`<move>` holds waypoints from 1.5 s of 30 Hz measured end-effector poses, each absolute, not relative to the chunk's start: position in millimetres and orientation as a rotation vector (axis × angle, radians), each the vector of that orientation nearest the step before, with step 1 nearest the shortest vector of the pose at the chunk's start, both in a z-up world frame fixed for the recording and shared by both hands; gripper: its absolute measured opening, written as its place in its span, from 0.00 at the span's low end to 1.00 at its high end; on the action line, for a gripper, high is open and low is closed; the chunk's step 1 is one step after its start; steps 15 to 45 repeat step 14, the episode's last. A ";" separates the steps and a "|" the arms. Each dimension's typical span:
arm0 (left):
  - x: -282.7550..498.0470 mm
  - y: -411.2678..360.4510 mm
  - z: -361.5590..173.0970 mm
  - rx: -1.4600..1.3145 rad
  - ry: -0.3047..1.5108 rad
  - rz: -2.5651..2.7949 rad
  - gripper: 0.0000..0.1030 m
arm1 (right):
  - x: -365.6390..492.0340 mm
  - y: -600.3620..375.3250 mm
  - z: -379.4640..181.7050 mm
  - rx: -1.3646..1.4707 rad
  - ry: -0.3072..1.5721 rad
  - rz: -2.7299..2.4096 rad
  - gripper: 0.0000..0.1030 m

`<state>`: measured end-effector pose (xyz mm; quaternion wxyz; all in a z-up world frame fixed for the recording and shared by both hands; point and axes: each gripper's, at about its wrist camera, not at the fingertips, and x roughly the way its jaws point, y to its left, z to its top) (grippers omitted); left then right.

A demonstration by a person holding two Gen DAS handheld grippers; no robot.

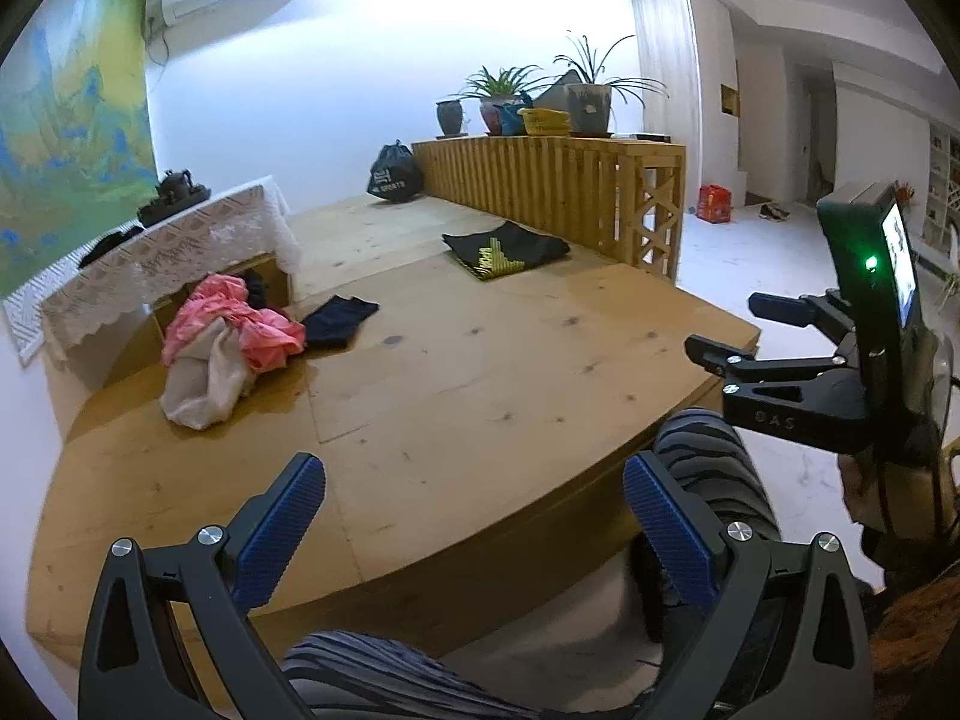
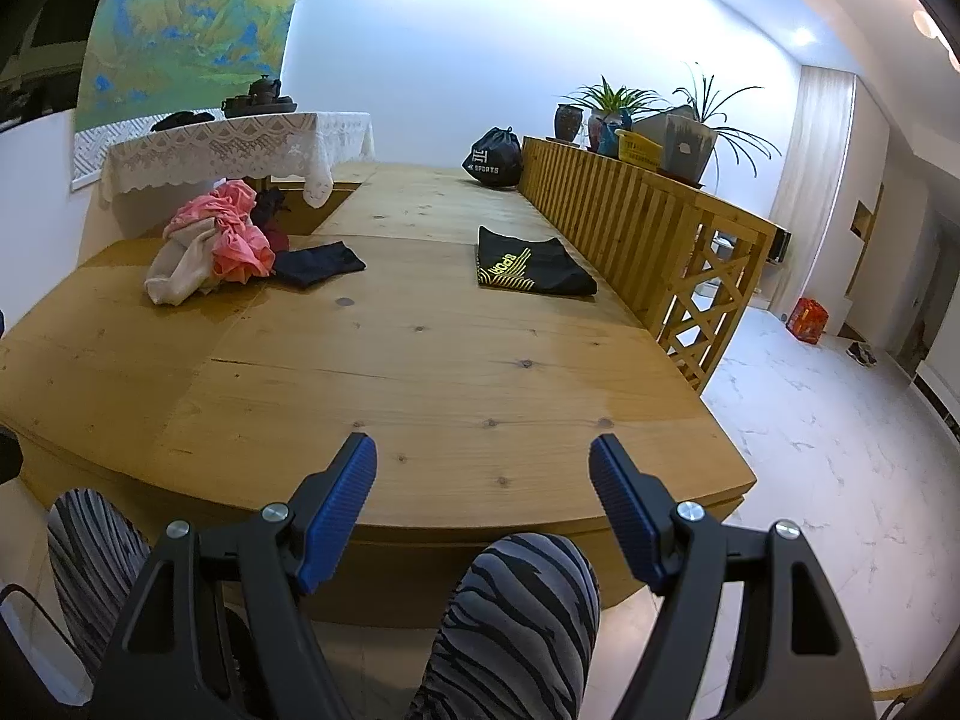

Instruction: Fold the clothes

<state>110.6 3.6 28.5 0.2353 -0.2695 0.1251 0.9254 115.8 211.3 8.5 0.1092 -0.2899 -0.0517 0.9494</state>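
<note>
At the far left of the table (image 2: 420,372) sits your crumpled pile (image 2: 210,246) of pink and cream cloth: likely light, limp and prone to tangle, so pinch one edge or corner. Beside it lies a small dark garment (image 2: 318,264), flat. Far right, the black-and-yellow piece (image 2: 534,270) looks already folded. Both your left gripper (image 1: 474,528) and right gripper (image 2: 483,510) hang open and empty, well short of them.
</note>
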 end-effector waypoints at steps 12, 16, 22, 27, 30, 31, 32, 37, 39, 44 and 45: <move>115.2 2.4 25.9 -0.752 0.338 2.546 0.98 | 112.2 201.5 5.9 -0.869 -0.186 2.805 0.71; 115.4 2.8 26.1 -0.751 0.338 2.540 0.98 | 112.4 203.1 6.3 -0.869 -0.179 2.803 0.71; 115.4 2.8 26.1 -0.751 0.338 2.540 0.98 | 112.4 203.1 6.3 -0.869 -0.179 2.803 0.71; 115.4 2.8 26.1 -0.751 0.338 2.540 0.98 | 112.4 203.1 6.3 -0.869 -0.179 2.803 0.71; 115.4 2.8 26.1 -0.751 0.338 2.540 0.98 | 112.4 203.1 6.3 -0.869 -0.179 2.803 0.71; 115.4 2.8 26.1 -0.751 0.338 2.540 0.98 | 112.4 203.1 6.3 -0.869 -0.179 2.803 0.71; 115.4 2.8 26.1 -0.751 0.338 2.540 0.98 | 112.4 203.1 6.3 -0.869 -0.179 2.803 0.71; 115.4 2.8 26.1 -0.751 0.338 2.540 0.98 | 112.4 203.1 6.3 -0.869 -0.179 2.803 0.71; 115.4 2.8 26.1 -0.751 0.338 2.540 0.98 | 112.4 203.1 6.3 -0.869 -0.179 2.803 0.71; 115.4 2.8 26.1 -0.751 0.338 2.540 0.98 | 112.4 203.1 6.3 -0.869 -0.179 2.803 0.71; 115.4 2.8 26.1 -0.751 0.338 2.540 0.98 | 112.4 203.1 6.3 -0.869 -0.179 2.803 0.71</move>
